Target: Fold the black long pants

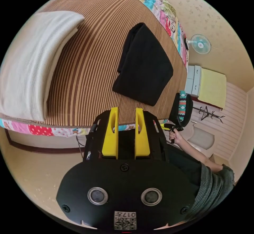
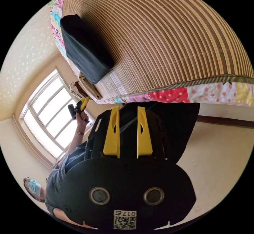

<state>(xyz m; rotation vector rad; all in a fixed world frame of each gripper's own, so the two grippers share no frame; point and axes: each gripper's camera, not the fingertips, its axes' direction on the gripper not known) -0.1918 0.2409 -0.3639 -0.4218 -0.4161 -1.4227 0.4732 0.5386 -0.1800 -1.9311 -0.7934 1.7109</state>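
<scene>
Pants (image 1: 144,66) sit folded into a black block upper centre of the left gripper view, flat on the striped mat (image 1: 90,59) that covers the bed. Left tool (image 1: 126,118) hangs low in the frame, yellow jaws parted, nothing between them, well apart from the pants. A cream folded blanket (image 1: 31,64) lies at far left. At right, a hand (image 1: 176,136) grips the other tool.

Over to the right gripper view: the pants (image 2: 84,50) rest upper left, near the bed's edge. Right tool (image 2: 127,118) sits at lower centre, jaws spread and empty, short of the patchwork quilt (image 2: 201,92) edge. A window (image 2: 50,112) glows at left.
</scene>
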